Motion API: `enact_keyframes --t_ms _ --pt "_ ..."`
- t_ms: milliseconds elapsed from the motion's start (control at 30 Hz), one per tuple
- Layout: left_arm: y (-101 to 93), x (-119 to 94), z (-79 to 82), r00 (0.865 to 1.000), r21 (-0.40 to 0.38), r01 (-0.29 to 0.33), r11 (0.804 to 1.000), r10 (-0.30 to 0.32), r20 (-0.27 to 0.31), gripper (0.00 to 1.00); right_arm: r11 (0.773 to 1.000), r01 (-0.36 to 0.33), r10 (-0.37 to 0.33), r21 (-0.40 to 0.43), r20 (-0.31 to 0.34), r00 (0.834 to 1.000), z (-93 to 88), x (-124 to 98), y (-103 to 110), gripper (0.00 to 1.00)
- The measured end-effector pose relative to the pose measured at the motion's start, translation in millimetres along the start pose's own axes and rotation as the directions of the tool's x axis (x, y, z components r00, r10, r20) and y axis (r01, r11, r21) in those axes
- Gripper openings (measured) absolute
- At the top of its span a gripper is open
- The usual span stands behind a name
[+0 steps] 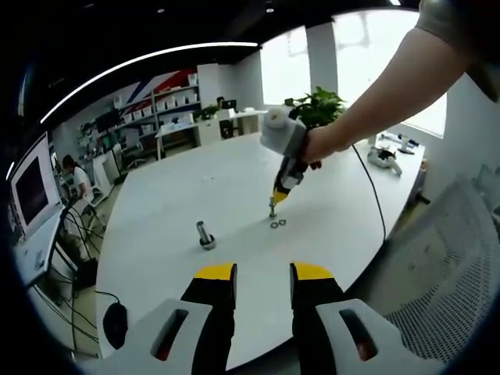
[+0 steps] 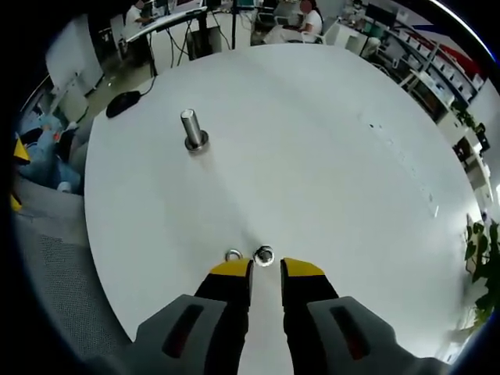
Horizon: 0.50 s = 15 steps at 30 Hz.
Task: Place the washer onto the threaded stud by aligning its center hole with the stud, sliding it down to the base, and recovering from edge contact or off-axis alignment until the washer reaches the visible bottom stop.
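Observation:
A small threaded stud [image 1: 272, 208] stands upright on the white table [image 1: 234, 180]. Two washers [image 1: 277, 224] lie flat at its foot. My right gripper [image 1: 279, 195], held by a person's arm, hangs tip-down just above this stud. In the right gripper view the stud's top [image 2: 263, 255] sits just ahead of my right gripper [image 2: 266, 268]. One washer [image 2: 233, 255] lies to its left, at the left fingertip. The jaws stand slightly apart with only table between them. My left gripper [image 1: 264, 273] is open, back from the table's near edge.
A taller metal stud on a round base [image 1: 205, 234] [image 2: 192, 129] stands apart on the table. A black mouse [image 2: 126, 102] and cables lie near the table's edge. A mesh chair [image 1: 453, 258] stands beside the table. Desks, shelves and seated people are in the background.

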<state>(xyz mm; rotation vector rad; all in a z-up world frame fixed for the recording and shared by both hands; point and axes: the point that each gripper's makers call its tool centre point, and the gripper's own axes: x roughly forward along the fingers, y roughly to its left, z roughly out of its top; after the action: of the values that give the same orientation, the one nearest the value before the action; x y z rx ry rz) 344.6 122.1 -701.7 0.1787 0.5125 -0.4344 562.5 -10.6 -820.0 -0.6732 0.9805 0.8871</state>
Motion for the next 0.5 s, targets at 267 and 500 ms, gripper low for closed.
enact_keyframes --t_ms 267,500 --pt "-0.6 0.4 -0.6 1.000 0.002 0.002 1.000 -0.002 -0.002 0.25 1.000 0.007 -0.008 0.004 0.013 1.000 -1.7 -2.5 -1.0 0.17" --pt "0.3 0.0 -0.4 1.000 0.004 -0.003 1.000 0.003 0.000 0.25 1.000 0.014 -0.014 0.007 0.021 1.000 -8.5 -5.3 0.9 0.17"
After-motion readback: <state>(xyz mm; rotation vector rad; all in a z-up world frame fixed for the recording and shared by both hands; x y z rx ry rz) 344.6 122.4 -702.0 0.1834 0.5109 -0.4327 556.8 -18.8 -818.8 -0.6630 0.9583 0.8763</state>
